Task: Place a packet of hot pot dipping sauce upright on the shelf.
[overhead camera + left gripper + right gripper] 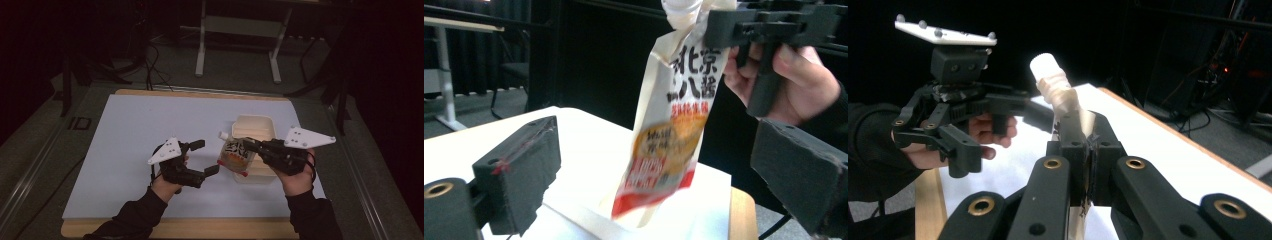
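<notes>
The right gripper (248, 145) is clamped on the top edge of the printed white-and-orange soft plastic sauce pouch with a white screw spout (235, 156), just below the spout, and the pouch hangs from it over the near end of the shallow cream rectangular plastic tray (270, 123) on the pale blue table mat (135, 130). The left gripper (206, 156) stands just beside the pouch with its jaws wide apart and nothing between them. The step in hand appears to be carrying the pouch on the right grip alone. Maintain full clamping pressure near the spout, since the filled body will swing. Move slowly and keep the pouch vertical. Keep the left gripper clear of the swinging lower edge. Lower the pouch until its base rests before opening the right jaws.
</notes>
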